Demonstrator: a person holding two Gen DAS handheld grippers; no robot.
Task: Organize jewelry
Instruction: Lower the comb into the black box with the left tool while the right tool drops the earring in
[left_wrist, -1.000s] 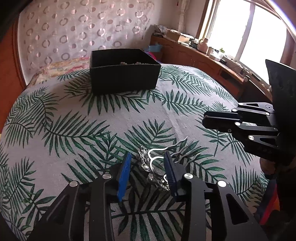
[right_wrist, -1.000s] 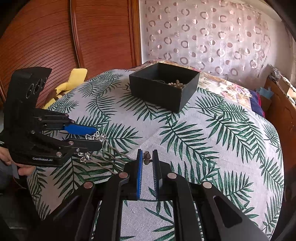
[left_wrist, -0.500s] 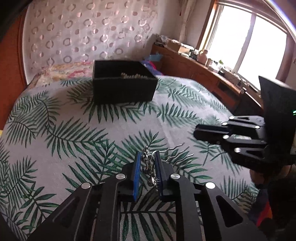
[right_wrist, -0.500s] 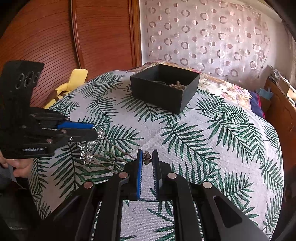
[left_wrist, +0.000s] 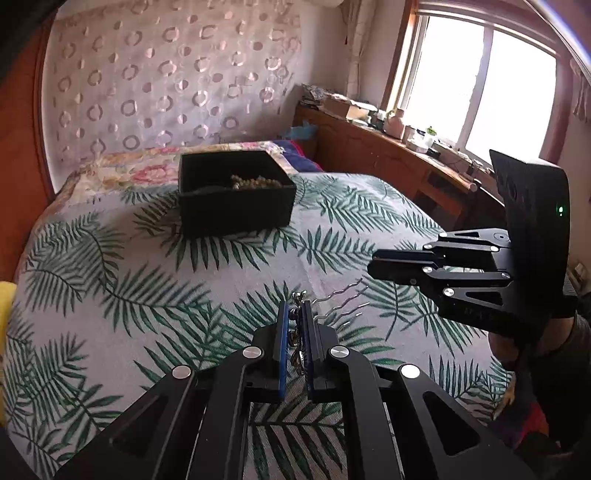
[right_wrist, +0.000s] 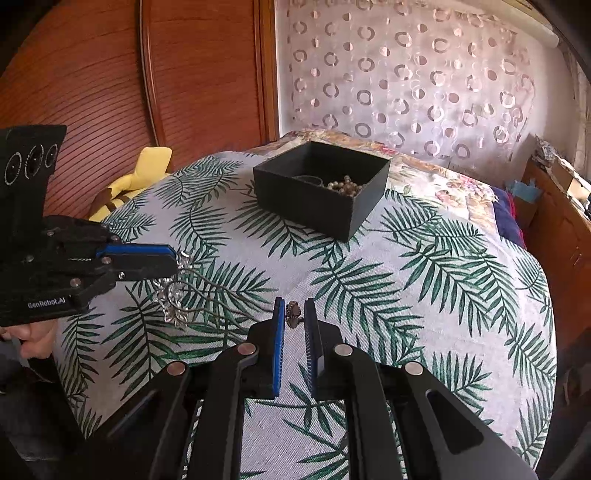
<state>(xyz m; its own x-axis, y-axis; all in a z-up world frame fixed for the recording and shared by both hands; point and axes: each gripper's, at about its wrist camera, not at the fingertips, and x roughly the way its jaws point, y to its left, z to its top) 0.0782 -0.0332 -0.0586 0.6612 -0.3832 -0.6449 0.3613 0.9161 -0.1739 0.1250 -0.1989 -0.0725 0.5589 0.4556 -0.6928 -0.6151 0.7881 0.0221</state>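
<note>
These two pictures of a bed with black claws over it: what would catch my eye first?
Probably the left gripper low in the foreground, shut on a silver hair comb whose wavy prongs trail over the palm-leaf bedspread. Beside it, the right gripper pinches a small earring. Farther back sits an open black box with beads inside.

right tongs (right_wrist: 294, 321) pinching earring (right_wrist: 293, 314), black box (right_wrist: 321, 192)

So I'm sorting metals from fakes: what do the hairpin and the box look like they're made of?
The hairpin held in the left gripper looks like bright silver metal: thin wavy prongs and a glinting, possibly stone-set ornament. Whether real silver, can't tell. The box looks like matte black card or plastic: flat, dull, no shine.
</note>
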